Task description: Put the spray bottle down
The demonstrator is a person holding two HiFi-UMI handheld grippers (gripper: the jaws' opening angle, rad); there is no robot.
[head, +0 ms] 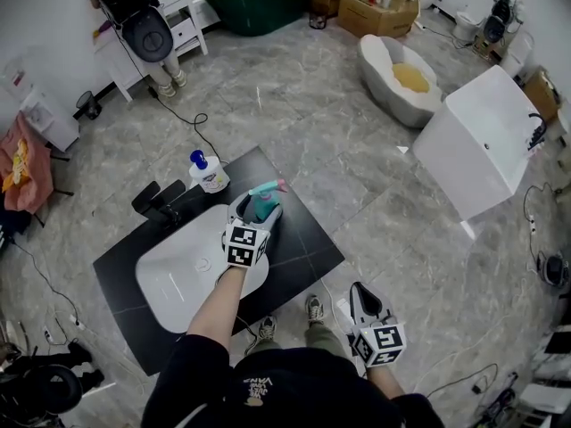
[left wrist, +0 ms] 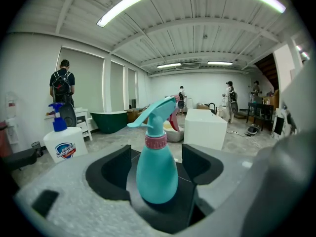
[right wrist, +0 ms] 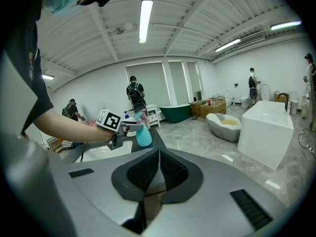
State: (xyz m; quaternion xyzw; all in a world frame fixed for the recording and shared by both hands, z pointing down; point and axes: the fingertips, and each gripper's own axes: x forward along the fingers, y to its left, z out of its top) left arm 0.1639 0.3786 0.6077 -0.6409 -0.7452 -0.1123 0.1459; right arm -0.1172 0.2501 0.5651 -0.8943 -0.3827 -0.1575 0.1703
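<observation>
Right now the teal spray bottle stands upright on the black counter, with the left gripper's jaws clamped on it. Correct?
Not clamped: the left gripper stands open, with a gap on each side of the spray bottle, as the left gripper view shows. It does stand upright on the black counter.

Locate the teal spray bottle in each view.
Head view: bottle at centre, on the black counter.
Left gripper view: bottle in the centre foreground, upright.
Right gripper view: bottle small, left of centre.
Shared landmark: green tub.
</observation>
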